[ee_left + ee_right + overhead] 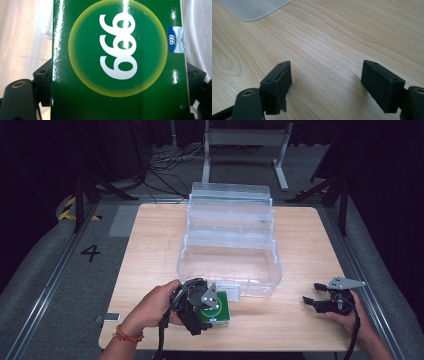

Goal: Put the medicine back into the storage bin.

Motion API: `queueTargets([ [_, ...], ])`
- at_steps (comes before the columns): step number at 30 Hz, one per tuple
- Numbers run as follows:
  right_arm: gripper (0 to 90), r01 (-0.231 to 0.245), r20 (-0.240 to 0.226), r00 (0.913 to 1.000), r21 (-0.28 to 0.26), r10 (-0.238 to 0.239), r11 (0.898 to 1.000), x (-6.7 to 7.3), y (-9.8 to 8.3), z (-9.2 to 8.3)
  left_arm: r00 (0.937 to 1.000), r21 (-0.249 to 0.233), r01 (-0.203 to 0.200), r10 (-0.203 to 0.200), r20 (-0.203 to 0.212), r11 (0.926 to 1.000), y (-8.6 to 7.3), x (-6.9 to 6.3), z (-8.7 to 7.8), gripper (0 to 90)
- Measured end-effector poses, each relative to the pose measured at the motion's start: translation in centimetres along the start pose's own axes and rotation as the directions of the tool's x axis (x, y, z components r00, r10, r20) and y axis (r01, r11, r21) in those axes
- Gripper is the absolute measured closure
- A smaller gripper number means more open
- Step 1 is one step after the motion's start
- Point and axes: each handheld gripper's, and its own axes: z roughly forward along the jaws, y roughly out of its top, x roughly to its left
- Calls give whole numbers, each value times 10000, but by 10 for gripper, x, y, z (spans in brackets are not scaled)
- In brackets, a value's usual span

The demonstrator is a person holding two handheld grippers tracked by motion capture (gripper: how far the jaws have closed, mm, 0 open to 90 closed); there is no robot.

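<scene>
Left gripper (202,307) clamps the green box (218,308) at the table's (150,250) near edge, just short of the clear bin (230,265) — pickup done, drop-in yet to come. Right gripper (320,301) waits wide, nothing between its jaws, near the right corner.

I am seeing a glossy green box (117,62) showing a yellow-rimmed circle with white 999 digits and a small blue sticker at its edge. The left gripper (202,307) is showing black with a grey plate, and the right gripper (327,87) is showing matte black jaws. The counter (150,245) is showing pale wood grain. The storage bin (230,235) is looking clear and colourless.
</scene>
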Motion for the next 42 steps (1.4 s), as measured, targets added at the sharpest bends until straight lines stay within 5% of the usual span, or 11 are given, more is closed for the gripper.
queueTargets([
  [17, 250, -35, 29, 10000, -13, 36, 10000, 0, 0, 0, 9936, -377, -994, 971, -583, 9943, 16, 36, -41, 158],
  [42, 250, -79, 78, 9999, -21, 79, 10000, 1, -1, -1, 9938, -638, -987, 950, -579, 9931, -2, 120, -37, 158],
])
